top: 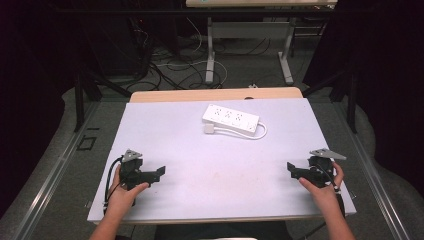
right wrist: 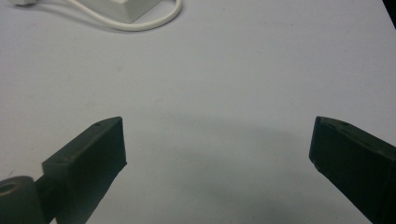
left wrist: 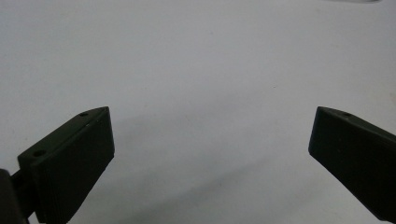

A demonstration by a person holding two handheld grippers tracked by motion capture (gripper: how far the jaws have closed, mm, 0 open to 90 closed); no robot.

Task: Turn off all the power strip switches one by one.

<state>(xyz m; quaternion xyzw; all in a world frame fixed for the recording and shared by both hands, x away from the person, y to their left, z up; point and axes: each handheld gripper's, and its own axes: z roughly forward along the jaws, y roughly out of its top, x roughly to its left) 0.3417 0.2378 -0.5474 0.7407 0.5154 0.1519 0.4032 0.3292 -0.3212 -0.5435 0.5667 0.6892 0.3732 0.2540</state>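
Note:
A white power strip (top: 231,119) with its white cable (top: 248,134) coiled beside it lies on the far middle of the white table (top: 210,165). A person's left hand holds my left gripper (top: 159,173) near the table's front left, jaws pointing right, open with nothing between them (left wrist: 210,140). The person's right hand holds my right gripper (top: 292,170) near the front right, jaws pointing left, open and empty (right wrist: 217,144). A corner of the power strip (right wrist: 123,7) and a loop of the cable (right wrist: 140,23) show at the top of the right gripper view.
The table has a wooden far edge (top: 215,94). Beyond it stand the legs of another table (top: 211,55) and loose cables (top: 170,70) on the floor. Dark curtains close in both sides.

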